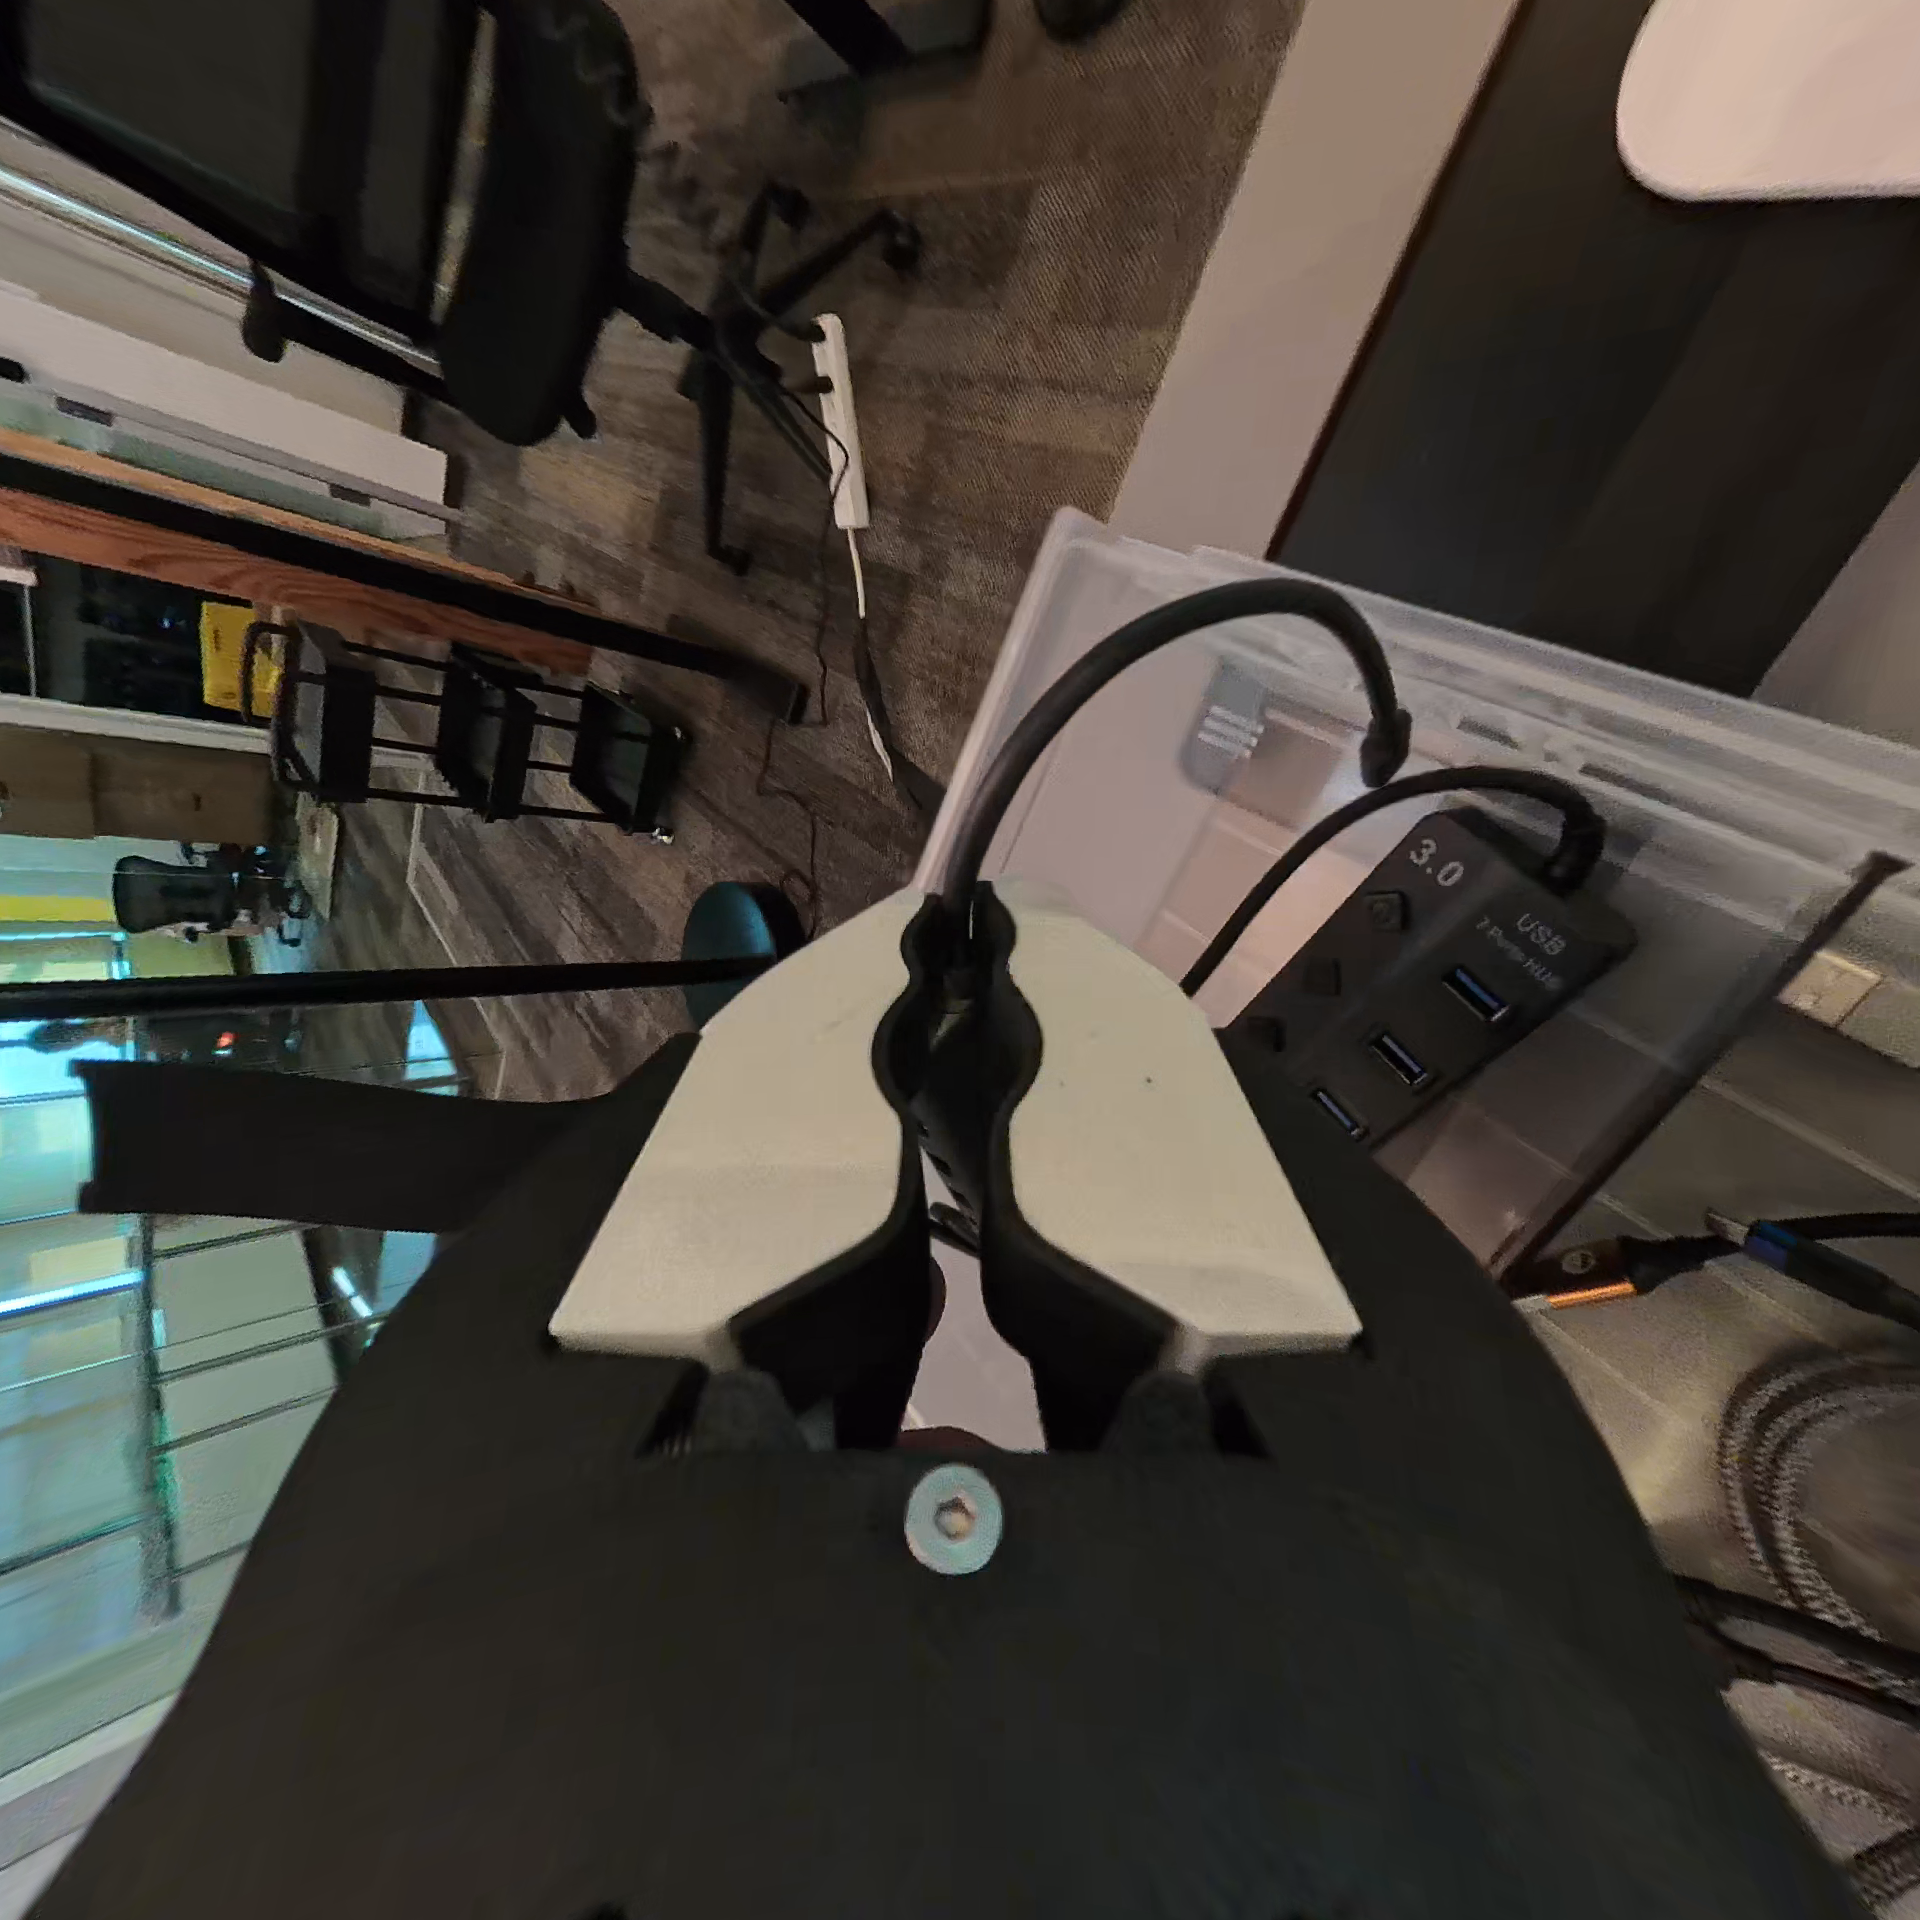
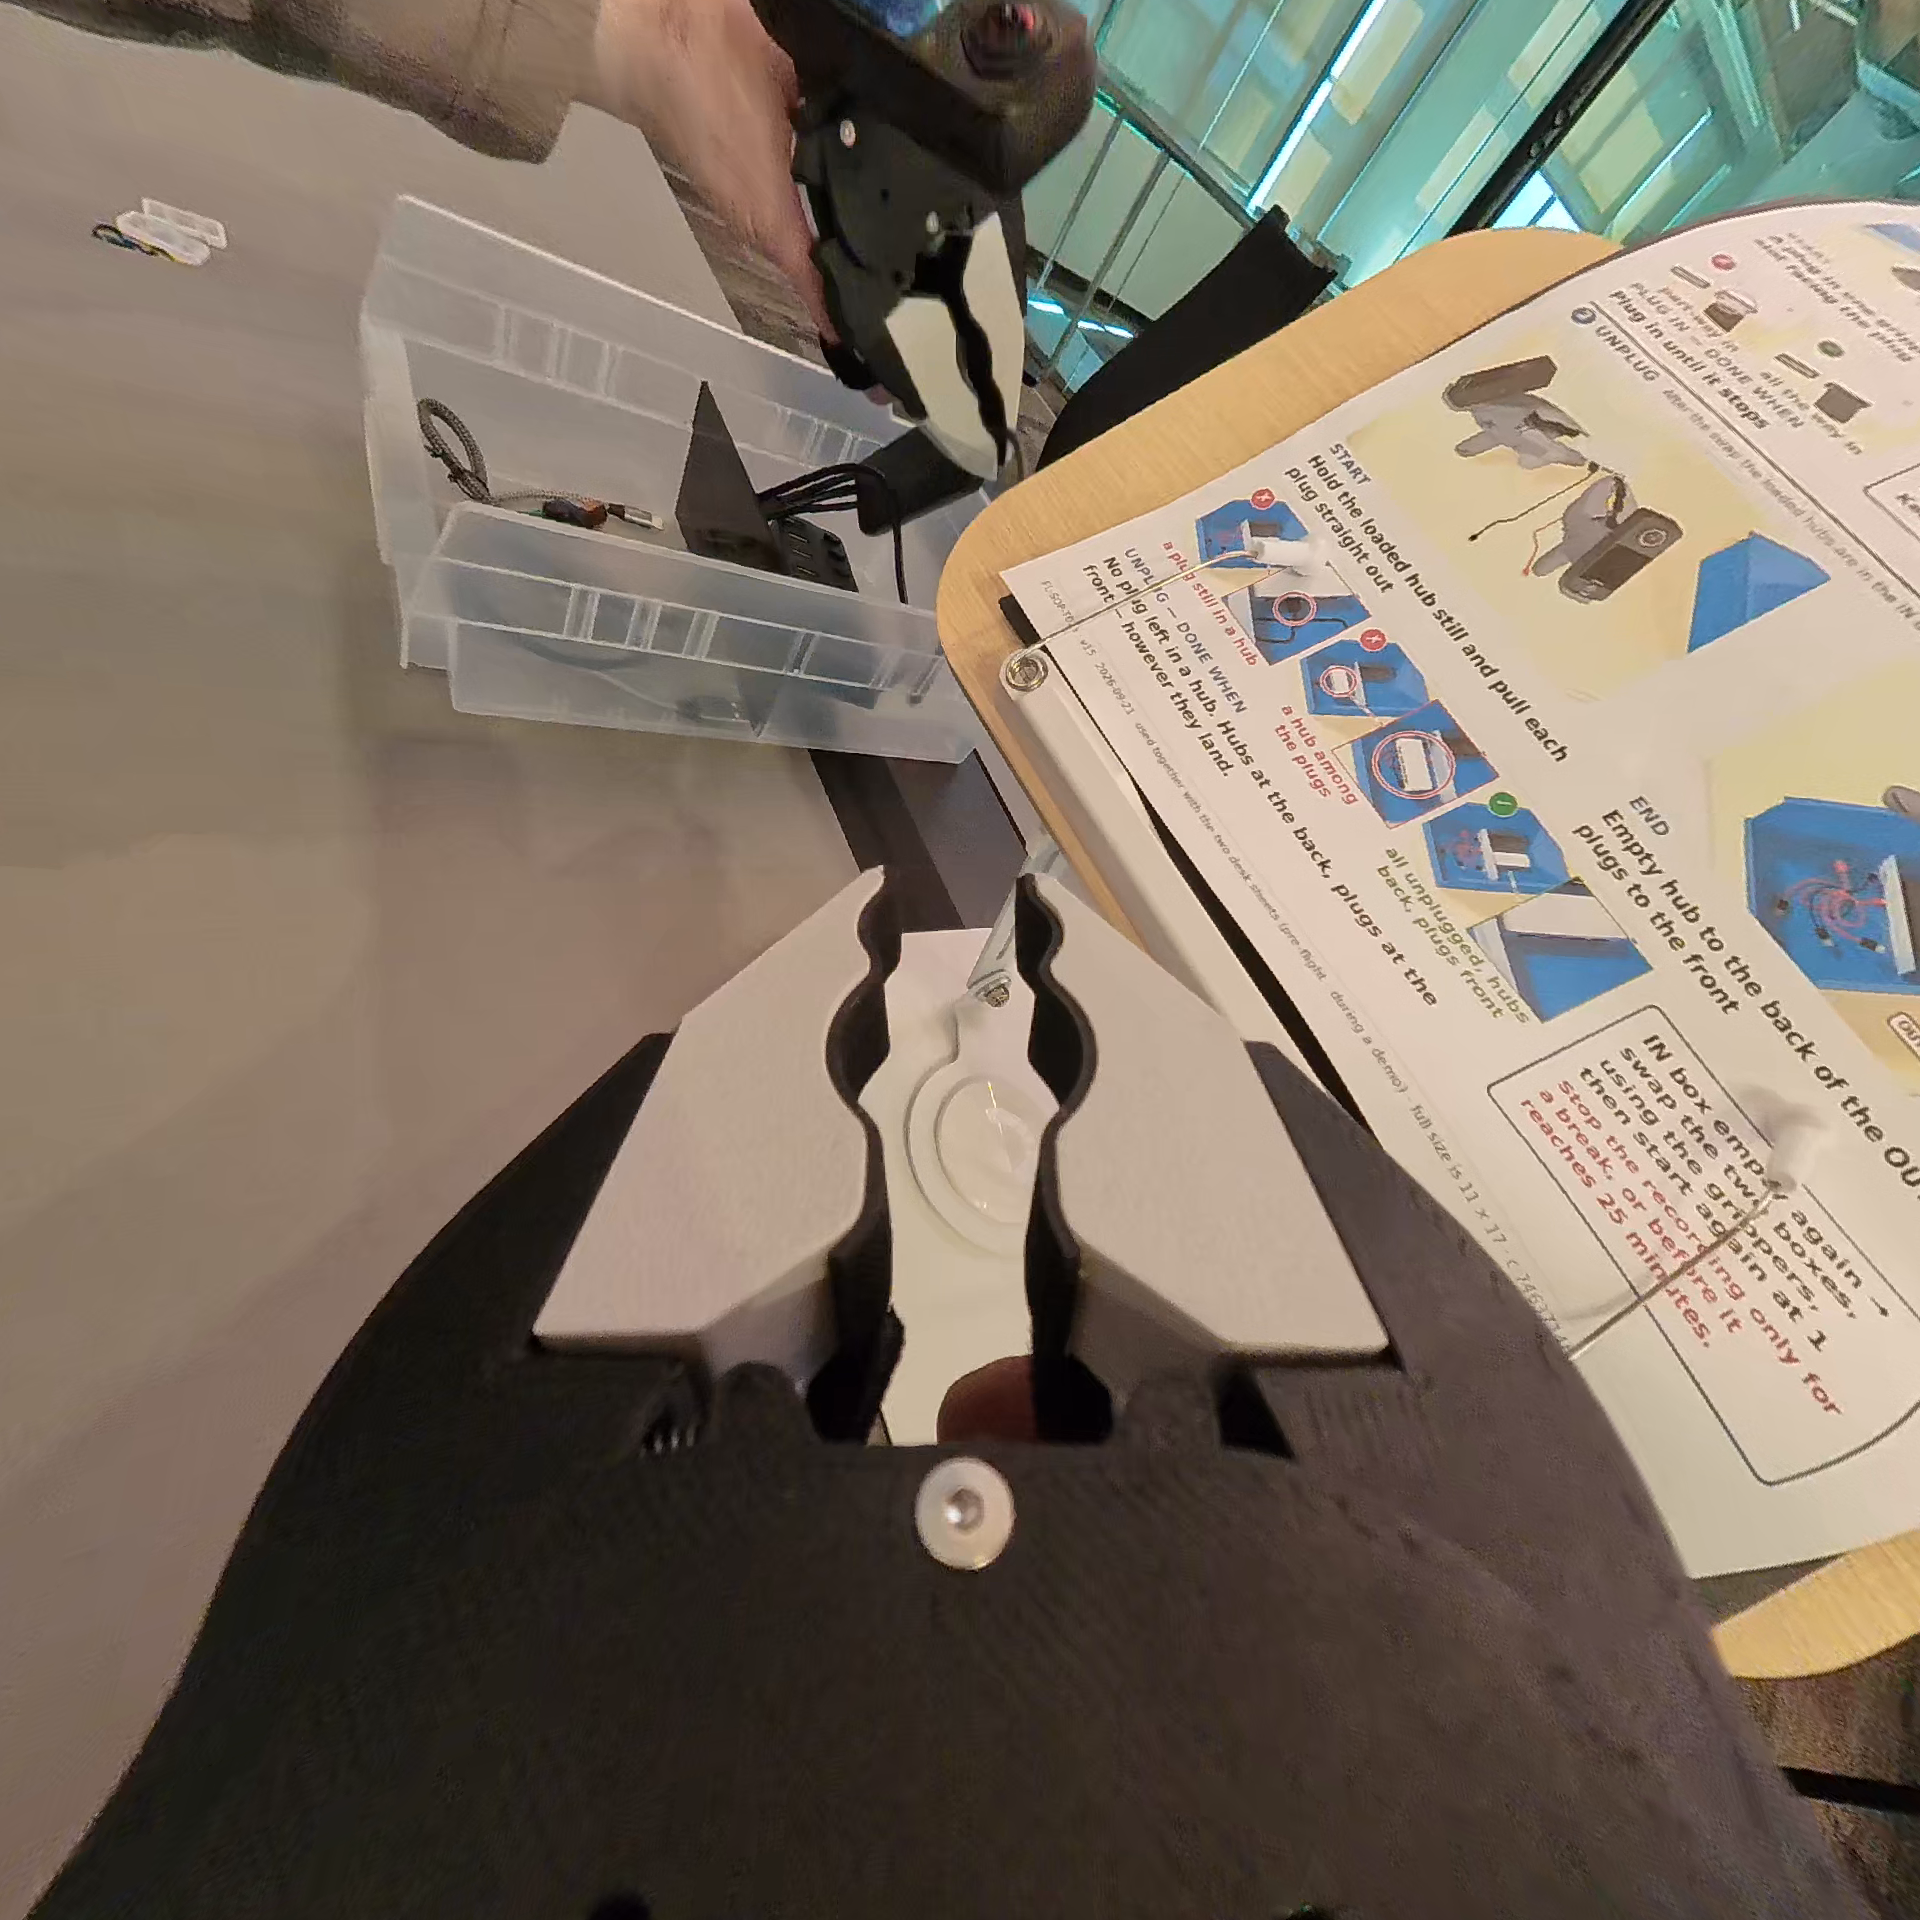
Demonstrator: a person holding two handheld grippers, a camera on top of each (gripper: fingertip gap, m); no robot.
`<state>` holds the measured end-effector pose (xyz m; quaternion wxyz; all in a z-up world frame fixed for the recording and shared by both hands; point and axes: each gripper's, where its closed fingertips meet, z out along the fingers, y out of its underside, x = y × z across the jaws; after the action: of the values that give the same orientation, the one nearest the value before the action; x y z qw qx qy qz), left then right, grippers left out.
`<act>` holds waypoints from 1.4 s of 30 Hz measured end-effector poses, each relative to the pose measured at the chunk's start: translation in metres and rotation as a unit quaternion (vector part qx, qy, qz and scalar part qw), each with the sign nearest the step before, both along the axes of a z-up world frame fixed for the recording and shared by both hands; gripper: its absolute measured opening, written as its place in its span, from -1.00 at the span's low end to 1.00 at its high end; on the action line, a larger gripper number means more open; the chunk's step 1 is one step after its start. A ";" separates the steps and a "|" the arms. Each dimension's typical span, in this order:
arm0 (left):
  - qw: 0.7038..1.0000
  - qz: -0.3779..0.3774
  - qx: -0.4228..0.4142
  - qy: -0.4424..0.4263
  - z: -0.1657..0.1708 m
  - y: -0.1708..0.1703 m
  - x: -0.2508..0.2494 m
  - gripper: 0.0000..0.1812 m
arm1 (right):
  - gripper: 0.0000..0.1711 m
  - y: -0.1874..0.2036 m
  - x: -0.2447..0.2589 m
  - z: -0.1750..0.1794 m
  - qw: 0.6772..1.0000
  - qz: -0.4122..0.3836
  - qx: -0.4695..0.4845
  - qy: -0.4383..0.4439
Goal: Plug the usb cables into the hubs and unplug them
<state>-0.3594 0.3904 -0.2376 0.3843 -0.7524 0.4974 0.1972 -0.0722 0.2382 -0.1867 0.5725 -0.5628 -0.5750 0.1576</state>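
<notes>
Your left gripper point(image 1: 956, 997) has its fingers clamped on a black cable point(image 1: 1091, 665) that arches up and away. The black hub point(image 1: 1434, 997) lies just right of those fingers inside the clear box point(image 1: 1039, 675), its long axis slanting far-right to near, ports open toward you. Your right gripper point(image 2: 956, 935) hangs well apart over the counter point(image 2: 260, 831), fingers parted on nothing, so the left is far nearer. A dark divider point(image 2: 717, 478) stands in the box, and the instruction sheet point(image 2: 1455, 779) lies right.
</notes>
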 end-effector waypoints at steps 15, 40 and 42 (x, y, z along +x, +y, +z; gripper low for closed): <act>0.973 0.061 0.172 -0.138 0.101 -0.018 -0.018 -0.94 | -0.77 -0.009 -0.004 0.015 1.000 0.017 0.002 0.024; 0.948 0.015 0.317 -0.027 0.189 -0.155 0.152 -0.95 | -0.47 -0.056 -0.001 0.113 0.979 0.065 0.040 0.190; 0.947 0.008 0.319 -0.039 0.186 -0.162 0.172 -0.95 | -0.46 -0.057 0.002 0.116 0.978 0.066 0.041 0.194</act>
<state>-0.1871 0.2285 -0.0512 0.6218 -0.6013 0.3872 0.3192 -0.0705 0.1812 -0.0706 0.6842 -0.4584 -0.4948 0.2773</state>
